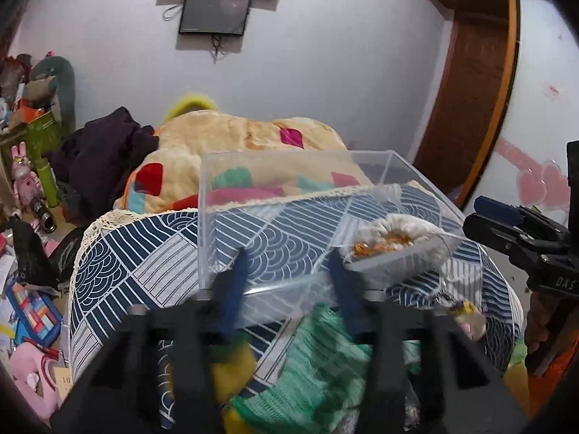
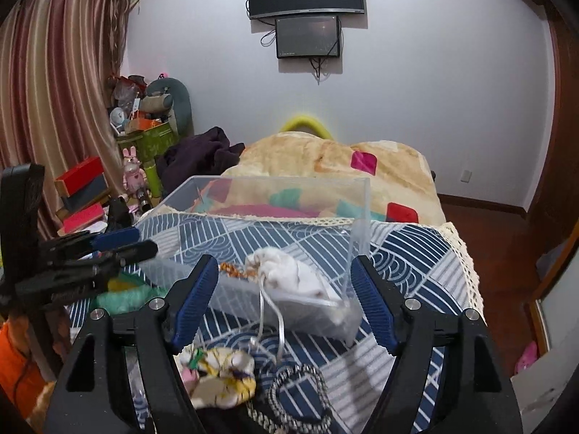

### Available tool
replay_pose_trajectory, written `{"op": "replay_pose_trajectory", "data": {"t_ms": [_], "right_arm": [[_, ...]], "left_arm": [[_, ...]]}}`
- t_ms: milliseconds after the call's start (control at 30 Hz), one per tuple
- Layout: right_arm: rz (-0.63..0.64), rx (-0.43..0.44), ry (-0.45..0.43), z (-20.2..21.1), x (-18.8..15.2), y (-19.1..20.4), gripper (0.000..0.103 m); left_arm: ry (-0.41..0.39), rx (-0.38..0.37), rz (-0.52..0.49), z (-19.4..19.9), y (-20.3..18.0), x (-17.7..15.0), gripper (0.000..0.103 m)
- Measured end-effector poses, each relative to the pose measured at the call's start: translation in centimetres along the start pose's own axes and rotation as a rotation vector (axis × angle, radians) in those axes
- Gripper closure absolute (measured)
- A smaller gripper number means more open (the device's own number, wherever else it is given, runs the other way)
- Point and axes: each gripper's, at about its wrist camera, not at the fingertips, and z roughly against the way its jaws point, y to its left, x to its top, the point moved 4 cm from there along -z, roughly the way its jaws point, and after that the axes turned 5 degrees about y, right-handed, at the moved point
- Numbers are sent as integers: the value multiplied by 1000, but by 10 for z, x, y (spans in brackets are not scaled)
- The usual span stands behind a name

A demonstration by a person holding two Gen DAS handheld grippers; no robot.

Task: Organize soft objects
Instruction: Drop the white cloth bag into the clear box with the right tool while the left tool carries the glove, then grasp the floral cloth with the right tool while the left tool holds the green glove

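Observation:
A clear plastic box (image 2: 362, 217) stands on the blue patterned cloth (image 2: 416, 253), also seen in the left wrist view (image 1: 206, 217). A white drawstring pouch (image 2: 289, 271) lies over the box's near wall, its cords hanging outside; it also shows in the left wrist view (image 1: 394, 231). A yellow-white fabric item (image 2: 220, 372) and a black-white scrunchie (image 2: 296, 390) lie in front of my right gripper (image 2: 284, 296), which is open and empty just short of the pouch. My left gripper (image 1: 289, 282) is open over a green knitted item (image 1: 325, 361) and a yellow soft item (image 1: 231, 365).
A beige blanket (image 2: 325, 159) with coloured patches and dark clothing (image 2: 202, 155) lie beyond the box. Boxes, toys and clutter (image 2: 83, 188) fill the floor at left. Wooden floor (image 2: 499, 238) and a wardrobe are at right.

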Motion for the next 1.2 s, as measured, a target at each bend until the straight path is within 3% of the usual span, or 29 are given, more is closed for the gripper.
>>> {"op": "replay_pose_trajectory", "data": {"t_ms": [133, 200, 267, 333, 567, 700, 800, 867, 967, 1033, 1167, 1200], "right_arm": [[-9, 10, -9, 9, -7, -2, 30], [-17, 23, -9, 13, -10, -3, 30], [-20, 34, -5, 16, -15, -3, 30], [-14, 37, 1, 17, -19, -1, 30], [7, 68, 38, 17, -39, 11, 29], [15, 75, 64, 17, -54, 17, 21], [14, 85, 87, 14, -62, 16, 21], [7, 92, 98, 11, -64, 15, 21], [-19, 117, 114, 4, -65, 14, 21], [-30, 131, 118, 0, -65, 15, 21], [-17, 150, 120, -5, -63, 24, 22], [-14, 155, 117, -6, -63, 26, 27]], "left_arm": [[2, 16, -30, 14, -4, -5, 70], [7, 6, -35, 24, -5, -9, 65], [7, 14, -42, 34, -4, -15, 39], [5, 19, -47, 42, -3, -23, 30], [100, -7, -124, 35, -16, -56, 28], [123, 26, -150, 21, -22, -65, 28], [129, 9, -146, 15, -23, -64, 43], [137, -9, -140, 13, -23, -64, 63], [151, -37, -135, 13, -23, -65, 81], [142, -31, -141, 16, -23, -65, 87], [109, -40, -143, 31, -26, -64, 88], [94, -44, -143, 37, -28, -63, 88]]}}
